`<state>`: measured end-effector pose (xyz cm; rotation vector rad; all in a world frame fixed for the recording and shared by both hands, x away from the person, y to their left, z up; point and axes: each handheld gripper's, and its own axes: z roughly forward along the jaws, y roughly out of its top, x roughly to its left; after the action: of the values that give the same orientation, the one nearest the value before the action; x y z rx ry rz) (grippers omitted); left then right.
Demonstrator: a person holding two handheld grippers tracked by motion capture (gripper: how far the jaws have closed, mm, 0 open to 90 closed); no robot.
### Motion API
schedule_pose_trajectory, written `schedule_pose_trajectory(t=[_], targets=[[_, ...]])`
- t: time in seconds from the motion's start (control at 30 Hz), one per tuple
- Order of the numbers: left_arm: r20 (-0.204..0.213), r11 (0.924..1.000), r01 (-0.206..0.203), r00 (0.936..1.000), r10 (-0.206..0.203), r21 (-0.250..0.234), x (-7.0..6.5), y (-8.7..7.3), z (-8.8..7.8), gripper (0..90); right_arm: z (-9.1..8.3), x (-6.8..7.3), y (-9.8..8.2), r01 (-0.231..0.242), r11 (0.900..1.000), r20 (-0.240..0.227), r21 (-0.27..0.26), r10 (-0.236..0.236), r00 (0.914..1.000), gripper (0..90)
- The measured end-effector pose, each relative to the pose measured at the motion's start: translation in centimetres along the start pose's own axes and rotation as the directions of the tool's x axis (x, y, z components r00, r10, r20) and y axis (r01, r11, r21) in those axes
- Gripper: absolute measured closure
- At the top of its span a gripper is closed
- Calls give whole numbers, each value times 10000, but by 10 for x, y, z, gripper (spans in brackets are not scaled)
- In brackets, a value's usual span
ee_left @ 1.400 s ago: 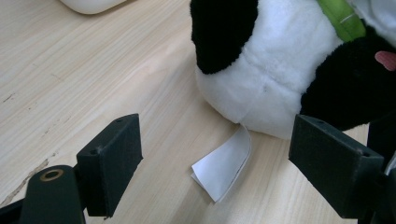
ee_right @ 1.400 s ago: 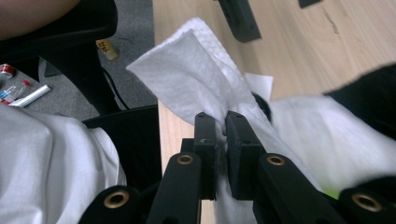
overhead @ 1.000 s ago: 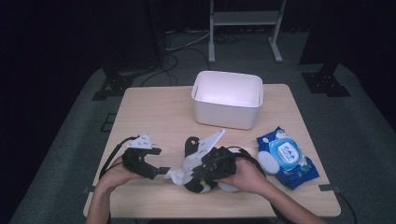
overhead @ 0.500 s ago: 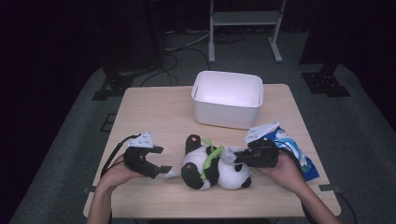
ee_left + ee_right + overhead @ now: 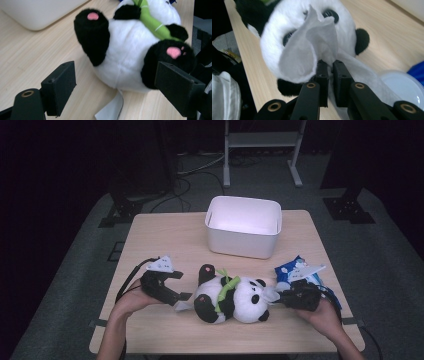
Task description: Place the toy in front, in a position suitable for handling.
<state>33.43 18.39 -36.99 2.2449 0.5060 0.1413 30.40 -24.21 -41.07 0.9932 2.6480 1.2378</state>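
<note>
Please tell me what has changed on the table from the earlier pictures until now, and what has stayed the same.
The right gripper, shut on a white wipe, moved from over the panda toy to its head end on the right, uncovering the toy. The left gripper stayed open near the panda's feet. The white bin and the blue wipes pack kept their places.
</note>
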Motion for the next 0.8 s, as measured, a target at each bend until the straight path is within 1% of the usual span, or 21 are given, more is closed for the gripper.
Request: schedule_pose_trajectory(t=[0.07, 0.17, 0.23, 0.4, 0.47, 0.57, 0.67, 0.73, 0.8], targets=[[27, 10000, -71, 10000, 71, -24, -2, 7, 2, 160, 0, -2, -3, -69, 10000, 39, 40, 68, 10000, 828], [75, 9997, -231, 9997, 231, 13, -3, 14, 6, 160, -2, 0, -2, -21, 9999, -88, -129, 20, 10000, 828], [134, 9994, -327, 9994, 326, 76, -4, 20, 8, 160, -3, 5, 2, 98, 9995, -242, -298, -105, 9997, 828], [296, 9985, -533, 9982, 530, 108, -8, 32, 15, 159, 1, 21, 12, 653, 9972, -596, -358, -674, 9959, 827], [365, 9979, -622, 9974, 616, 158, -9, 36, 18, 160, 4, 26, 14, 726, 9964, -855, -430, -761, 9934, 827], [443, 9974, -663, 9969, 650, 272, -10, 39, 24, 160, 8, 33, 14, 955, 9950, -921, -277, -977, 9910, 828], [499, 9975, -644, 9968, 628, 307, -9, 41, 28, 159, 8, 30, 10, 889, 9959, -981, -175, -902, 9911, 828], [547, 9975, -630, 9966, 613, 306, -8, 43, 31, 160, 3, 26, 10, 825, 9963, -830, -224, -841, 9930, 828], [593, 9977, -586, 9966, 565, 348, -8, 44, 33, 160, -3, 22, 15, 754, 9965, -688, -365, -778, 9946, 828]])
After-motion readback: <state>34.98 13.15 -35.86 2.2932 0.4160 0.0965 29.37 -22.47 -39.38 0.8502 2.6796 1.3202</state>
